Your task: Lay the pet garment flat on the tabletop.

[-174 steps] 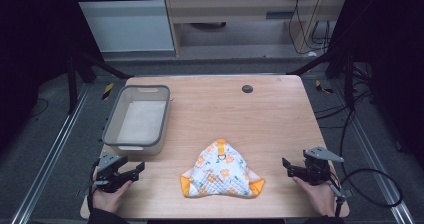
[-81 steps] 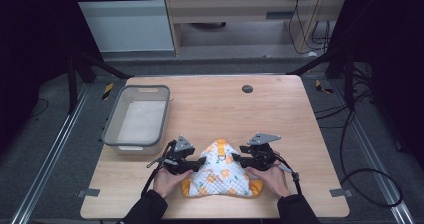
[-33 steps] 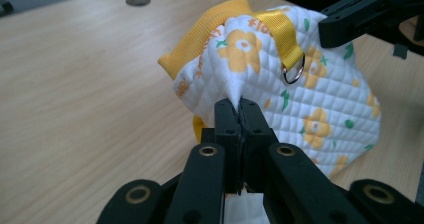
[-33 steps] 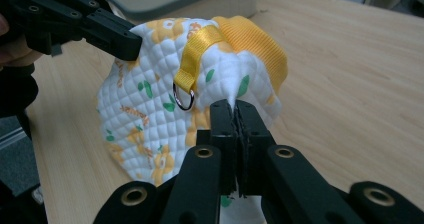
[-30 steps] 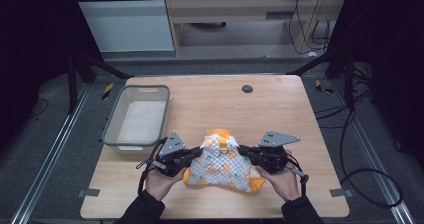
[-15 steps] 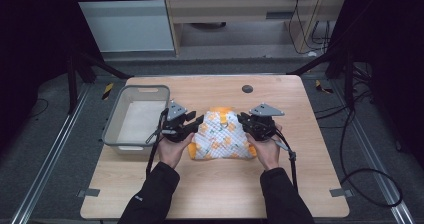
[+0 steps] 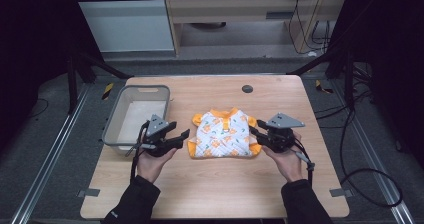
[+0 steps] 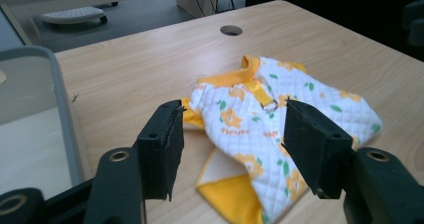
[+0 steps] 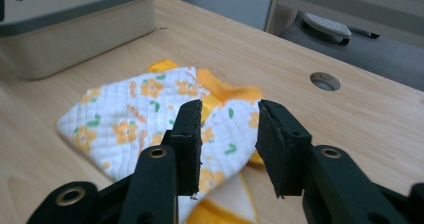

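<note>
So there's this little quilted garment [image 7: 224, 134], white with orange flowers and orange trim, lying flat on the wooden table [image 7: 210, 189], roughly in the middle, a bit toward the near edge from the round cable hole [image 7: 247, 89]. Its orange collar end points to the far edge, and a small metal ring [image 8: 270, 104] sits on the orange strap near that collar. The left gripper [image 7: 183, 135] is just off the garment's left side, jaws spread wide; they've just been opening, and in the left gripper view the cloth lies beyond and below the gap between the pads [image 8: 167, 144], not squeezed by them. The right gripper [image 7: 255, 129] is at the garment's right side, right up against the orange-edged sleeve. Its jaws have just been opening too and stand partly apart, nothing pinched; the right gripper view shows the fabric lying on the table past the pads [image 9: 190, 134]. Whether the tips brush the cloth from above, I can't tell. Over by the left edge of the table there's a grey bin [image 7: 114, 129], sitting just behind the left hand [image 7: 152, 161]. Black sleeves come in from the near edge, and a cable trails off the right hand [image 7: 289, 161] side.
</note>
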### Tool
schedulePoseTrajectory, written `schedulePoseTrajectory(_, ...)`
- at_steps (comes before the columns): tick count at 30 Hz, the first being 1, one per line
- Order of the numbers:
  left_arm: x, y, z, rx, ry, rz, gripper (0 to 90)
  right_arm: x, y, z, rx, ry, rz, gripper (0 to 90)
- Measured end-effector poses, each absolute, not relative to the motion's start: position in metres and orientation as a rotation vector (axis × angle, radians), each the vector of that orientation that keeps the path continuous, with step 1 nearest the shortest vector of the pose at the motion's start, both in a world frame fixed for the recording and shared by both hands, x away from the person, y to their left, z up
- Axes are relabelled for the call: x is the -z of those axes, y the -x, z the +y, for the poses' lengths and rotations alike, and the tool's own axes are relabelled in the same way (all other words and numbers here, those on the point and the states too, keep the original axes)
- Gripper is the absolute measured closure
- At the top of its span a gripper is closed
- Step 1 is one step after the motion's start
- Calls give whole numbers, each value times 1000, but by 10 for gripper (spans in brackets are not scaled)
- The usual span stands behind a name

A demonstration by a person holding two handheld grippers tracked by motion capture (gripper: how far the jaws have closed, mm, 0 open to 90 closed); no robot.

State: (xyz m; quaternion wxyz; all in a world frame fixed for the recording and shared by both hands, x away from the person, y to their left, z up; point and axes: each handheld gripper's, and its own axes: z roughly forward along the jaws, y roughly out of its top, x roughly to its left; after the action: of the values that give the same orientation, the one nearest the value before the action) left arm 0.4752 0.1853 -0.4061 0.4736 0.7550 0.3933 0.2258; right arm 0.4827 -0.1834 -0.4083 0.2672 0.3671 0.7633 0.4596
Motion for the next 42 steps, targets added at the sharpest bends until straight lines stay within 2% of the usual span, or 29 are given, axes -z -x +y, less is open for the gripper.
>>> schedulePoseTrajectory(3, 417, -464, 191, -541, -1896, 963, 390, 413, -466, -196, -1244, -987, 2082, 575)
schedulePoseTrajectory(12, 442, -457, 186, -531, -1970, 959, 375, 436, -449, -206, -1246, -993, 2134, 519)
schedulePoseTrajectory(26, 477, -466, 163, -503, -2132, 942, 374, 480, -460, -192, -1129, -1036, 2260, 507)
schedulePoseTrajectory(37, 489, -475, 156, -440, -2156, 943, 466, 496, -473, -178, -1098, -1038, 2325, 556)
schedulePoseTrajectory(42, 494, -477, 147, -413, -2194, 925, 547, 498, -473, -176, -1079, -1026, 2341, 607)
